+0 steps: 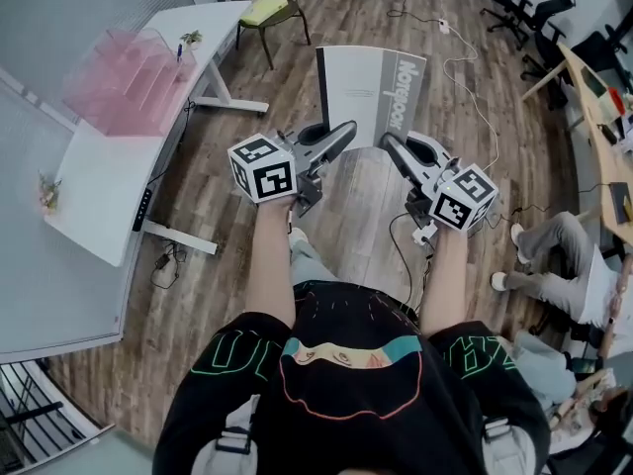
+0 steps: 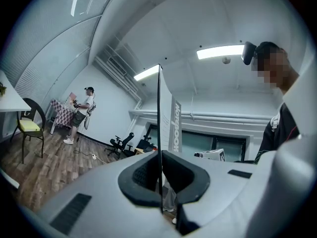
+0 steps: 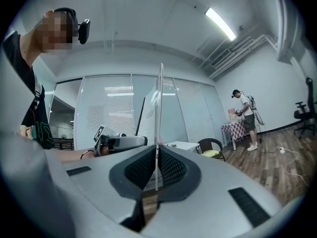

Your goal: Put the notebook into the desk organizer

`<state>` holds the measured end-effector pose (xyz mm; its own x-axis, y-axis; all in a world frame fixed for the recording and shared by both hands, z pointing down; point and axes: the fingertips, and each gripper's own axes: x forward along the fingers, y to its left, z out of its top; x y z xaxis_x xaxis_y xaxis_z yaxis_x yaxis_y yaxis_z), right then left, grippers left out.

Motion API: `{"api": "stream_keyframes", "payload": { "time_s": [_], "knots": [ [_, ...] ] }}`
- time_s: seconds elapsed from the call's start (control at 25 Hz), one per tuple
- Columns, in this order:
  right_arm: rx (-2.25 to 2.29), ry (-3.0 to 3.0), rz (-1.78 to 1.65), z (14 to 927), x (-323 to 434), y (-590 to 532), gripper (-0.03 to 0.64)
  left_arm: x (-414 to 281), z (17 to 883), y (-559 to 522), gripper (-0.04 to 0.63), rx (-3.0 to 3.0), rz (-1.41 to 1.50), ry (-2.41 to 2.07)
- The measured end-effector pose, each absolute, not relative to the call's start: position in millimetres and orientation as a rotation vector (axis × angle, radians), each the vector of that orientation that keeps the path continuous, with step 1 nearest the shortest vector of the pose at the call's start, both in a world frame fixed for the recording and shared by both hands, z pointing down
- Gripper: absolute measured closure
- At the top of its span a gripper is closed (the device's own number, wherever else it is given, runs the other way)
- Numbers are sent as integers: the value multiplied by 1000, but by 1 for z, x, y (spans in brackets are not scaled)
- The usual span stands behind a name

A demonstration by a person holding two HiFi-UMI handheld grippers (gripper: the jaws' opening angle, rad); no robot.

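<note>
both tongs are clamping the notebook point(image 1: 374, 87): the left gripper point(image 1: 339, 135) is pinching the near edge toward the left corner, the right gripper point(image 1: 393, 146) toward the right corner. in each gripper view the cover is showing as a thin upright sheet running straight between closed jaws, so i am judging each bite as narrow, on the edge only

the notebook is hanging in the air over the wood floor point(image 1: 247, 265), in front of the person. it is well apart from the pink desk organizer point(image 1: 127, 79), which is sitting on the white desk point(image 1: 99, 181) off to the left

step in hand, as i am reading it: carrying the notebook across to the organizer. notes for doing it well:
- moving both hands as one pair, so the cover is neither twisting nor bowing
- holding equal pressure on both sides, since a narrow bite could slip
- lining the bottom edge over one slot before lowering; which slot fits i cannot tell from here
- opening the jaws only once the edge is resting inside
</note>
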<state>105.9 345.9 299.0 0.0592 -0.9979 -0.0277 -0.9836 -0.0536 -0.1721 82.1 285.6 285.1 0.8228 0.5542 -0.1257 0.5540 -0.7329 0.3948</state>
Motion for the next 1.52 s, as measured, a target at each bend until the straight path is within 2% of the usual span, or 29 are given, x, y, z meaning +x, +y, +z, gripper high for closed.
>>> {"api": "stream_keyframes", "payload": {
  "time_s": [0.32,0.72,1.08,1.52],
  "knots": [
    [-2179,1962,-249,309,189,211,603,166,294,150,588,2540,73,796],
    [-2123,2027,-397,348,238,84,603,209,337,23,588,2464,75,607],
    [-1949,2183,-516,374,242,15,602,203,362,-40,588,2455,43,371],
    [-1629,2528,-774,425,206,-87,601,150,417,-124,588,2321,-46,-93]
  ]
}}
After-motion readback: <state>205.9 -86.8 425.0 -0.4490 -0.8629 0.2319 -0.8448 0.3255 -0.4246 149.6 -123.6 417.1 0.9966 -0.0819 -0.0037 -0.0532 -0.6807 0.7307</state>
